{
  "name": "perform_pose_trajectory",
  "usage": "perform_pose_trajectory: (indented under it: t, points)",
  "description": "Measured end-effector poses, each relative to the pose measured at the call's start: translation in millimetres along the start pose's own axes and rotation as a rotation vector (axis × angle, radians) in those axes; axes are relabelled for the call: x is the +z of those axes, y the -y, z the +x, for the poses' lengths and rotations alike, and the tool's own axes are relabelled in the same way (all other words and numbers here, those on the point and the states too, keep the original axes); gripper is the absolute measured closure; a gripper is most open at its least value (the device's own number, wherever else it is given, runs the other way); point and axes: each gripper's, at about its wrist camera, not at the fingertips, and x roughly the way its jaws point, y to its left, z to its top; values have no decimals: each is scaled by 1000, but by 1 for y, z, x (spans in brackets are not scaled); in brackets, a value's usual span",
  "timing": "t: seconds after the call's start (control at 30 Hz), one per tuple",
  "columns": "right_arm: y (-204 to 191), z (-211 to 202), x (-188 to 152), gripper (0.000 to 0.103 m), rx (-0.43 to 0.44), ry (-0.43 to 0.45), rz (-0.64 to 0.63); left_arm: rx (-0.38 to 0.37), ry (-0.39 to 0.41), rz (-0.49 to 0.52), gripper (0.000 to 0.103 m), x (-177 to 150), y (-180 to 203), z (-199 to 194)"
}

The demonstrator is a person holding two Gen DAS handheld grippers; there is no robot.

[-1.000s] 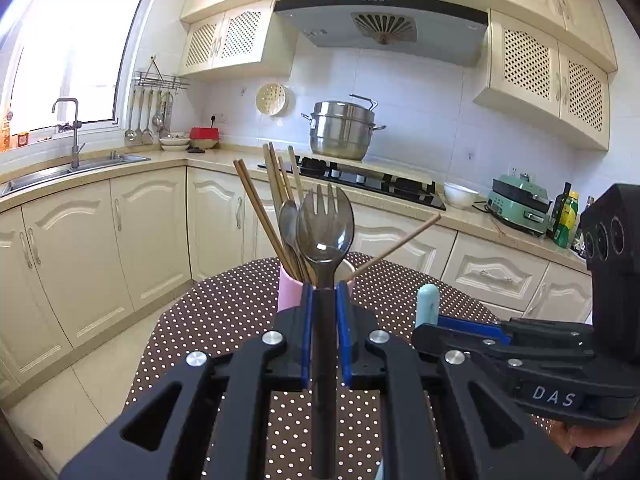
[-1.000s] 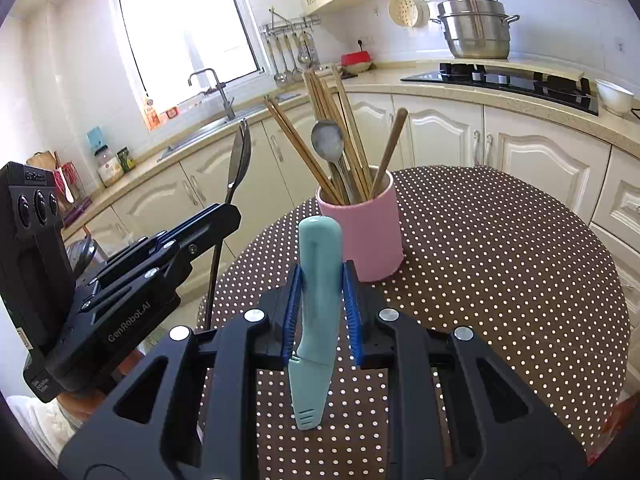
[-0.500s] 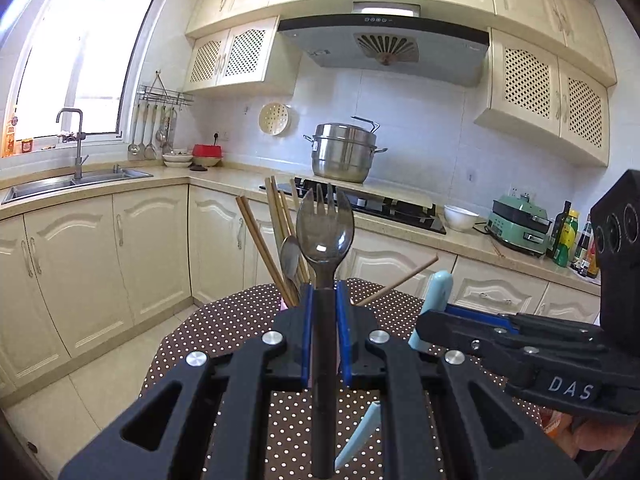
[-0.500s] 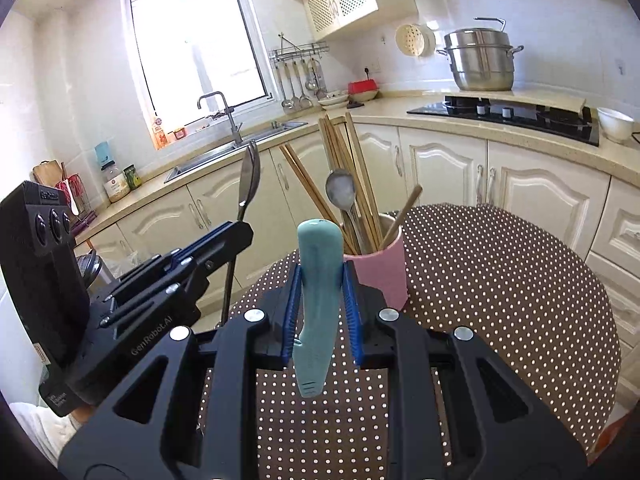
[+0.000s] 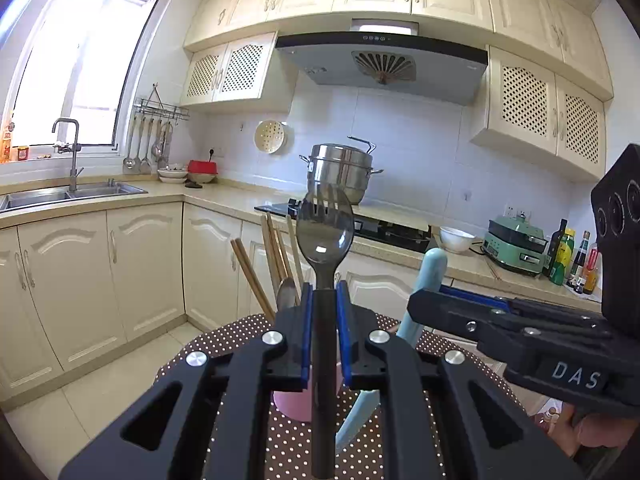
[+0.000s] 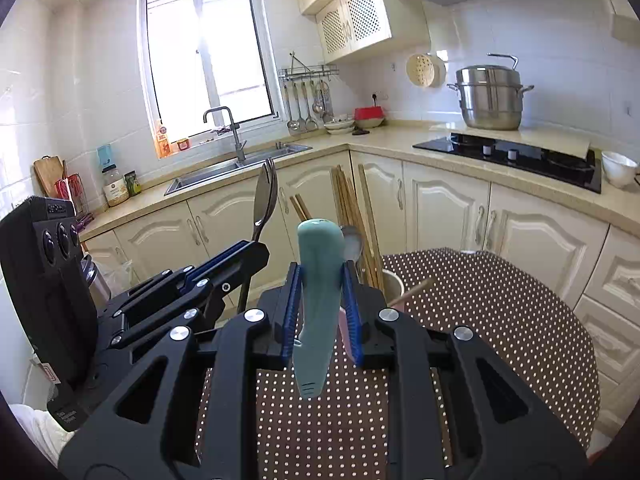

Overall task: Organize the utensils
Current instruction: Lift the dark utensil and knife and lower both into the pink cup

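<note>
the left gripper [image 5: 325, 334] is squeezing its jaws on the spork [image 5: 325, 236] and the right gripper [image 6: 322, 312] on the blue-handled tool [image 6: 318, 280], both standing up, likely for dropping into the pink cup [image 5: 294, 404] on the dotted counter [image 6: 500, 320].

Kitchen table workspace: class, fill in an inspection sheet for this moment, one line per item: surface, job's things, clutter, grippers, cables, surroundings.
Surface: round table, brown polka-dot cloth.
Job's things: pink cup holding chopsticks and a spoon; spork; teal knife.
Clutter: nothing seen on the table.
Grippers: left gripper shut on the spork, upright; right gripper shut on the knife, near its middle.
Cables: nothing seen.
Surroundings: sink, hob, steel pot, cream cabinets.
</note>
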Motion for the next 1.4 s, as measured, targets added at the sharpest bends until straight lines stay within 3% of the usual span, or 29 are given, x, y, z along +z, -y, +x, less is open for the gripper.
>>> perform_pose_trajectory:
  t: [0.63, 1.07, 1.4]
  points:
    - [16, 25, 68, 82, -83, 95, -49, -84, 73, -115, 92, 39, -21, 44]
    - [38, 59, 55, 82, -169, 55, -89, -146, 65, -128, 92, 21, -18, 83]
    - [49, 77, 40, 81, -144, 1, -44, -151, 33, -149, 92, 6, -21, 100]
